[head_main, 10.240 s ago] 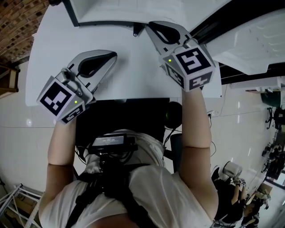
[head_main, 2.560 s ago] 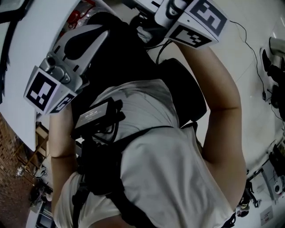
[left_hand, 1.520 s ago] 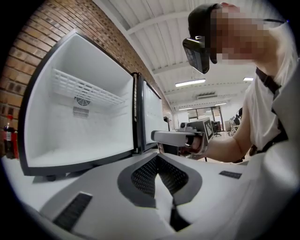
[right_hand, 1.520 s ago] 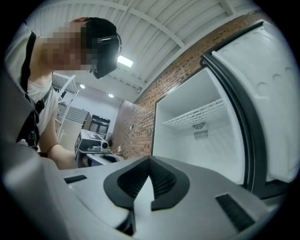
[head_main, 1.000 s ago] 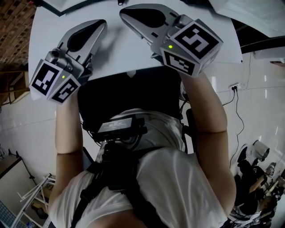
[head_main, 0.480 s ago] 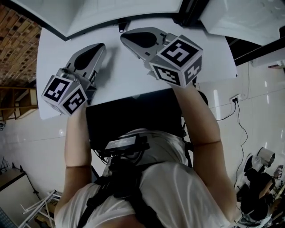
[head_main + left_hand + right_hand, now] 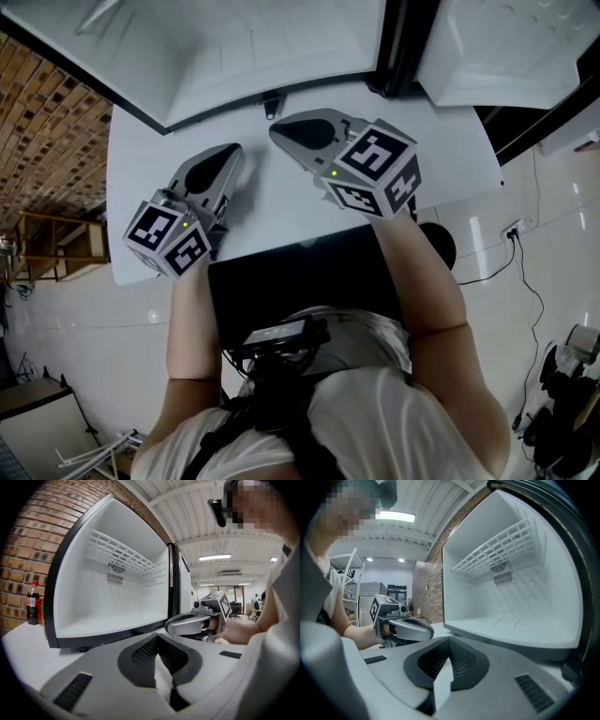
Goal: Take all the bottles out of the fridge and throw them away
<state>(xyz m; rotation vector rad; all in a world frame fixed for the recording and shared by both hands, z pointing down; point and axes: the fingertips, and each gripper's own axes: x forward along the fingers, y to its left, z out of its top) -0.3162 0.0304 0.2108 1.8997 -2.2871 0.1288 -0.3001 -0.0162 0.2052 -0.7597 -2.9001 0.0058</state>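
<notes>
A: What has been shifted since the earlier frame?
B: More of the open fridge (image 7: 272,47) has been brought into the head view. Nearest, the left gripper (image 7: 223,161) and right gripper (image 7: 291,131) are held over the table (image 7: 281,202), jaws pressed together, nothing gripped.
A: And the bottle?
B: The bottle (image 7: 32,603) is stood outside the fridge, at its left, cap up, long axis vertical. Its red label cannot be read.

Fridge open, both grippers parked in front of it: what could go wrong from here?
The bottle stands outside, beside the fridge, off to one side; it may get left behind. The left gripper and right gripper are shut and close together near the fridge's edge, so moving them carelessly might knock one against the other or the fridge.
</notes>
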